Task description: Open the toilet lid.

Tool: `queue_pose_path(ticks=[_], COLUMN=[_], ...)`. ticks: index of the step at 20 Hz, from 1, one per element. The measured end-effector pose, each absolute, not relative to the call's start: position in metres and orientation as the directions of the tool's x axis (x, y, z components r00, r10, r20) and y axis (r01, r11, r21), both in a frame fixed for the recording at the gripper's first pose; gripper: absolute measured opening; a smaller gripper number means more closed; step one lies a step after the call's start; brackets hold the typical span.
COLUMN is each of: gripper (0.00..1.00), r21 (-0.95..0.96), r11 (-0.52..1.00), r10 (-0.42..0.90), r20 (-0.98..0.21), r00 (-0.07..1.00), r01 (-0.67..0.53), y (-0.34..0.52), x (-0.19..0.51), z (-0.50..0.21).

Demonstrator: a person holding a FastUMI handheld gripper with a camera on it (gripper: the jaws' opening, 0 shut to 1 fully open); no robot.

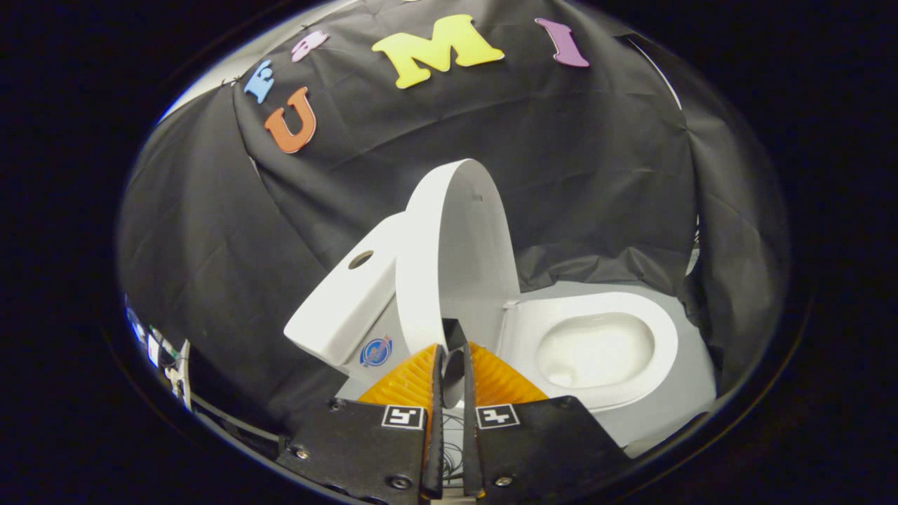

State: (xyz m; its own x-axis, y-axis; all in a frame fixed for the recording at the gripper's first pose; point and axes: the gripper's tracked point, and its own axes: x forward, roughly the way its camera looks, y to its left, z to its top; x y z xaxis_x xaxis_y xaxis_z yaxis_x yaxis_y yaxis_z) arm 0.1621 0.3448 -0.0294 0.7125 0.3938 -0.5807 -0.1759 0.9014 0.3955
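Note:
The white toilet lid [459,259] stands raised almost upright, leaning back toward the white tank [347,308]. Its inner side faces the open seat [659,330] and the bowl [596,351]. My gripper [454,345] is at the lid's near edge. The two orange ribbed fingers [407,379] stand almost together, and the lid's rim runs down into the narrow gap between them. Both pads seem to press on that rim. The part of the rim inside the gap is in shadow.
The tank's top has a round flush hole [360,259], and a blue round sticker [376,351] sits on its side. Black cloth walls close in behind and to both sides. Cables and small gear [168,358] lie beyond the cloth, past the tank side.

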Motion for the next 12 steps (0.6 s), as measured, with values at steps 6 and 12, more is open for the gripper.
queue_pose_path(ticks=[6,12], gripper=[0.14,0.14], r21=[0.378,0.354], r11=[0.903,0.907], r10=[0.402,0.407], r20=[-0.584,-0.588], r00=[0.705,0.699], r01=[-0.202,-0.230], y=[0.369,0.392], x=[0.162,0.163], z=[-0.030,-0.030])
